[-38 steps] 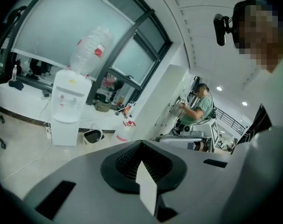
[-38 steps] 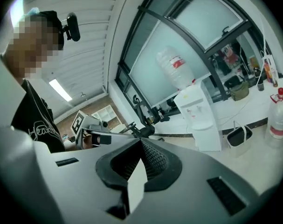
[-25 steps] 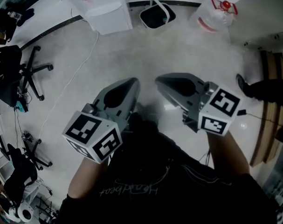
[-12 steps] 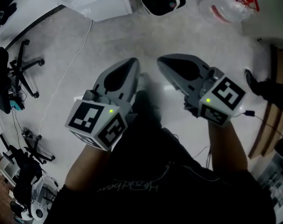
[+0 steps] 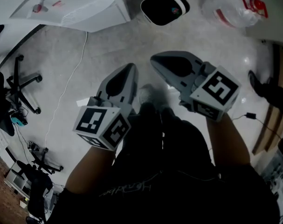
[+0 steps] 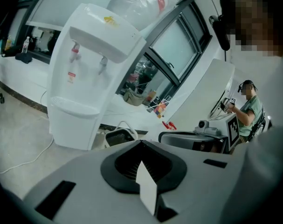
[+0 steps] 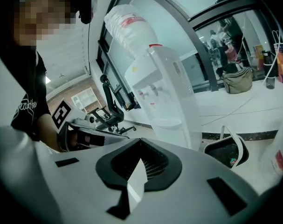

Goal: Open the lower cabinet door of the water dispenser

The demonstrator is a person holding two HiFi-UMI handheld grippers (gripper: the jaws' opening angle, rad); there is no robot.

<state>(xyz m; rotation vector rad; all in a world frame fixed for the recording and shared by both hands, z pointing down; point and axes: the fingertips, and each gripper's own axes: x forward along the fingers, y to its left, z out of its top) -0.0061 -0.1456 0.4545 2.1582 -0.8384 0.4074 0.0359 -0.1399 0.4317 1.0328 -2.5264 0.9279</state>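
The white water dispenser [image 6: 85, 78] stands ahead on the floor, a water bottle [image 6: 141, 1] upside down on top of it. Its lower cabinet front [image 6: 69, 129] looks closed. In the head view the dispenser [image 5: 76, 6] is at the top left. My left gripper [image 5: 130, 69] and right gripper [image 5: 154, 59] are side by side above the floor, short of the dispenser and touching nothing. Both are shut, jaws meeting in a point, with nothing held. In the right gripper view the dispenser [image 7: 167, 101] stands straight ahead of the right gripper [image 7: 140, 140].
A black waste bin with a white rim [image 5: 164, 6] sits right of the dispenser. A spare water bottle [image 5: 234, 8] lies further right. A white cable [image 5: 66, 90] runs over the floor at left, past office chairs [image 5: 17, 85]. A person's shoe [image 5: 258, 87] is at right.
Both grippers have moved forward and down together, still shut. The dispenser, bin and spare bottle have come closer at the top of the head view.
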